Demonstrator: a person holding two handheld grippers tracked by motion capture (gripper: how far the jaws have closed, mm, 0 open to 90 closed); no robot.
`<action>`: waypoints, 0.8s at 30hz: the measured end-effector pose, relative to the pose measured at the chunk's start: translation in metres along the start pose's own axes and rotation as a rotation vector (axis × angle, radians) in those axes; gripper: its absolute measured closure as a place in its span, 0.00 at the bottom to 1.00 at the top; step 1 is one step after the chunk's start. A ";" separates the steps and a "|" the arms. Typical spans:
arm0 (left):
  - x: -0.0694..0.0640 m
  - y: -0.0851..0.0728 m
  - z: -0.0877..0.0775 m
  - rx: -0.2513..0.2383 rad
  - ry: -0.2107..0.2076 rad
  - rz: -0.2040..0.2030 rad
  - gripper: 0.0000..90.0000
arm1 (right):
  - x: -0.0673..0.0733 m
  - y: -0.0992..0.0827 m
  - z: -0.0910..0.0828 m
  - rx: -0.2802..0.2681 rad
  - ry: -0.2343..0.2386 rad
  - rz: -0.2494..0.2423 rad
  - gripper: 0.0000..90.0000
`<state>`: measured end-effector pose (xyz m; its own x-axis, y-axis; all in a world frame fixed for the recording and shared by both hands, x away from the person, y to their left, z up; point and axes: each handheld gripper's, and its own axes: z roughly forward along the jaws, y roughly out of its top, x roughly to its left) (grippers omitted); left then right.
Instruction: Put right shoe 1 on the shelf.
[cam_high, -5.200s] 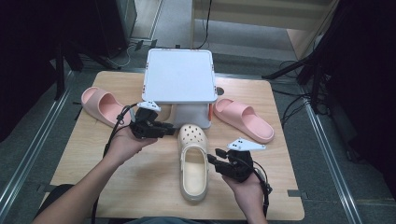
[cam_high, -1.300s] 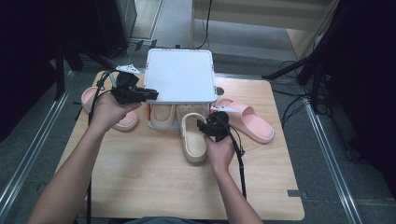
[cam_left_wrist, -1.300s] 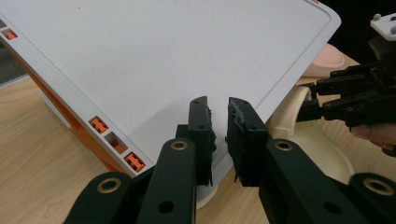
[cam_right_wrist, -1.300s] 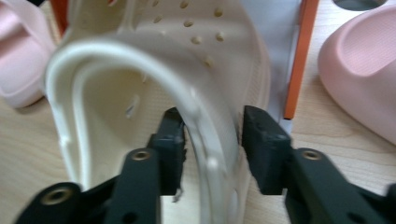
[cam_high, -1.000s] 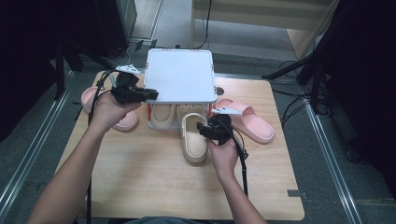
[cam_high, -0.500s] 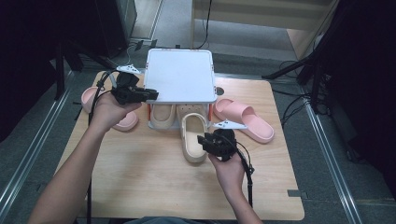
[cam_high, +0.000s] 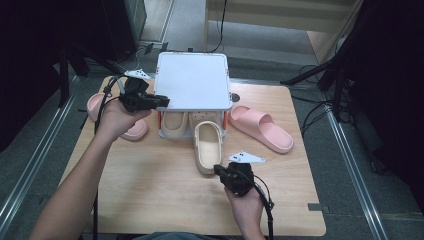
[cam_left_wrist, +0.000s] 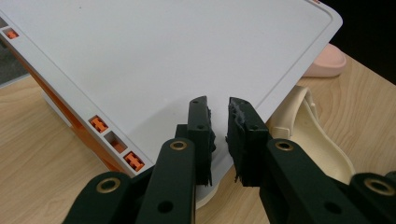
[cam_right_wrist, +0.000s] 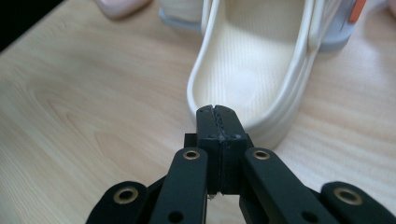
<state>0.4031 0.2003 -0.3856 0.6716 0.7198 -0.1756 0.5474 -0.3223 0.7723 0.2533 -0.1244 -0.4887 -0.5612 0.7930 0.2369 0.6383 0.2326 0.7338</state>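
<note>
The table (cam_high: 150, 190) carries a white two-level shoe rack (cam_high: 192, 80), and every place here is taken from that rack. Its flat top is bare; under it, on the lower level, one cream clog (cam_high: 173, 121) sits tucked in on the left side, toe inward. A second cream clog (cam_high: 207, 147) lies only partly in the right-hand bay: its toe is under the rack's front edge and its heel sticks out onto the table toward the person. Its long axis runs straight in and out of the rack, so a push along that line would likely seat it beside its mate. A pink slide (cam_high: 260, 127) lies on the table to the right of the rack, angled away, and another pink slide (cam_high: 131, 131) lies to its left, partly under the left hand.

The right gripper (cam_right_wrist: 217, 122) is the nearer one to the protruding clog: in the right gripper view its jaws, which have just been closing, are pressed together with nothing between them, their tips just at the heel rim, the clog's length running directly ahead toward the rack. Whether they touch the rim cannot be told. The left gripper (cam_left_wrist: 219, 126) is at the rack's left front corner, jaws a narrow gap apart over the top panel's edge; whether they pinch it cannot be told.
</note>
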 end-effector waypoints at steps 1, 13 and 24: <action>0.000 0.000 0.000 0.000 0.000 0.000 0.88 | 0.001 -0.003 0.002 0.017 -0.004 -0.006 1.00; 0.000 0.000 0.000 -0.001 -0.002 0.000 0.88 | -0.002 -0.016 0.024 0.120 -0.019 -0.006 1.00; 0.000 0.000 0.000 -0.002 0.000 0.006 0.88 | -0.001 -0.004 0.032 0.099 0.000 -0.013 1.00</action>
<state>0.4031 0.2004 -0.3860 0.6749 0.7178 -0.1713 0.5424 -0.3252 0.7746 0.2682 -0.1078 -0.5122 -0.5699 0.7895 0.2277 0.6798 0.2973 0.6705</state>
